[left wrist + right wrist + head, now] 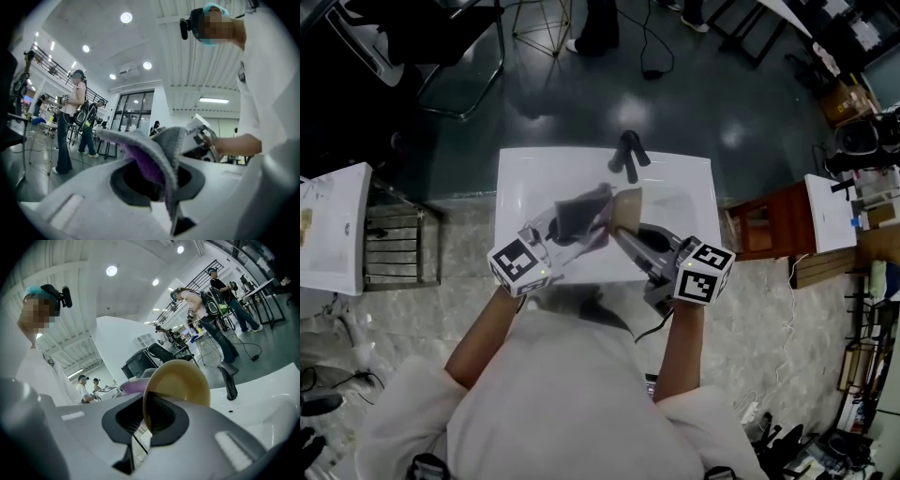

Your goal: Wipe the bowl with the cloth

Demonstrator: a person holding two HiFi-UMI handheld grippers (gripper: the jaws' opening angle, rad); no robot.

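In the head view my left gripper point(558, 232) is shut on a grey cloth with a purple inner side point(578, 216), held above the white table point(675, 187). Beside it, my right gripper point(623, 234) is shut on the rim of a tan bowl point(627, 206), which stands on edge. Cloth and bowl sit close together; whether they touch I cannot tell. The left gripper view shows the cloth point(154, 154) folded and pinched in the jaws of the left gripper point(164, 187). In the right gripper view the bowl point(180, 380) rises from the right gripper point(145, 423), with the cloth point(133, 386) behind it.
A black tool point(628, 156) lies at the table's far edge, also in the right gripper view as a black tool point(228, 378). A wooden cabinet point(764, 220) stands right of the table, a metal rack point(394, 246) left. People stand in the background.
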